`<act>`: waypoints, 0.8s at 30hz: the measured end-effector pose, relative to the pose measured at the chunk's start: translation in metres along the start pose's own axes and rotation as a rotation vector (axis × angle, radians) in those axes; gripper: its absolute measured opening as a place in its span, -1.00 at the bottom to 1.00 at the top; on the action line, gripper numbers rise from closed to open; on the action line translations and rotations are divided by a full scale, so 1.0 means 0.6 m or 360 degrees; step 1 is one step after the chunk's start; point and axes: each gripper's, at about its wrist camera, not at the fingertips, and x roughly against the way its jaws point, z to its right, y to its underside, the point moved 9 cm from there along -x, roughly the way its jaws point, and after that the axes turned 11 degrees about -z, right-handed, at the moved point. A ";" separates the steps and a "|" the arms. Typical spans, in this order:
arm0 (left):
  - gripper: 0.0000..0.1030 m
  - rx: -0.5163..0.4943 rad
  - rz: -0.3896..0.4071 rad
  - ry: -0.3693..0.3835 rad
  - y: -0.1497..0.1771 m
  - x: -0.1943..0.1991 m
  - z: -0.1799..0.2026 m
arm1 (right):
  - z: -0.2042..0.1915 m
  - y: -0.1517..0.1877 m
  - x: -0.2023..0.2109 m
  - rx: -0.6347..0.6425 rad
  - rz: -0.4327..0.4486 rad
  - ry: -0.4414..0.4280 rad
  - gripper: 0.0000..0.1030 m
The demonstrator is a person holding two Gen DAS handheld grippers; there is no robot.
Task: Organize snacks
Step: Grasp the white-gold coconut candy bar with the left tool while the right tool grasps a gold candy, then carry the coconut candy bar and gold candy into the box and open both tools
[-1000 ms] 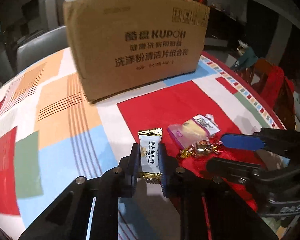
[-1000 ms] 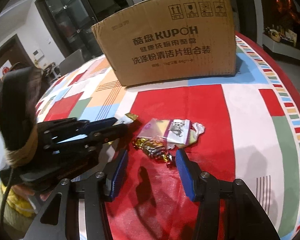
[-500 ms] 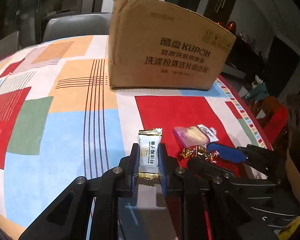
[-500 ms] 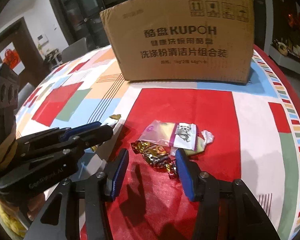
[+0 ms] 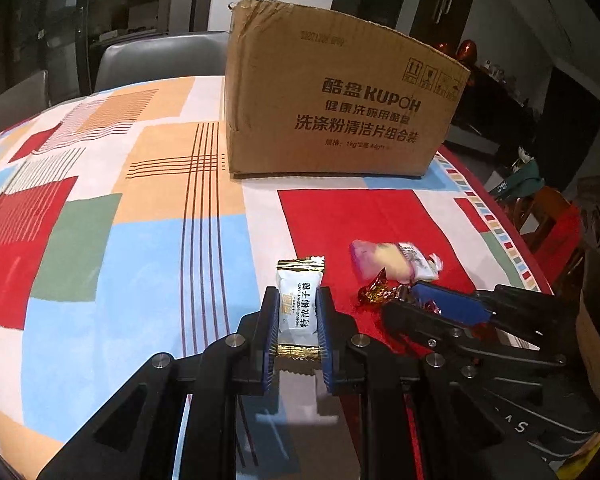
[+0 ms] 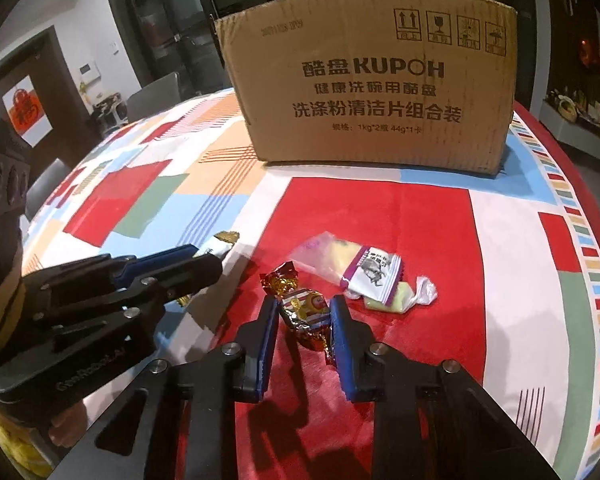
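Observation:
My left gripper (image 5: 298,312) is shut on a white coconut candy with gold ends (image 5: 299,305), held just above the tablecloth; it also shows in the right wrist view (image 6: 204,258). My right gripper (image 6: 303,314) has closed around a gold-and-red foil candy (image 6: 302,306) on the red patch; the candy also shows in the left wrist view (image 5: 376,293). A purple-and-white snack packet (image 6: 370,274) and a clear packet (image 6: 320,254) lie just beyond it. A KUPOH cardboard box (image 6: 372,96) stands at the back of the table.
The round table wears a patchwork tablecloth (image 5: 140,216) of red, blue, orange and green. Grey chairs (image 5: 160,60) stand behind the table on the left. A red chair (image 5: 556,232) is at the right edge.
My right gripper moved forward and closed its jaws around the foil candy. My left gripper kept hold of the white candy and its view swung left.

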 end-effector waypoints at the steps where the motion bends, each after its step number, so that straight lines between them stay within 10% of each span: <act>1: -0.63 0.0004 0.0002 -0.0001 0.002 0.005 0.000 | -0.004 0.002 0.004 0.0001 0.0000 -0.0013 -0.46; 24: -0.63 -0.0102 0.0258 0.0008 -0.082 0.151 0.053 | 0.004 -0.069 0.171 -0.0017 0.0377 -0.0026 -0.46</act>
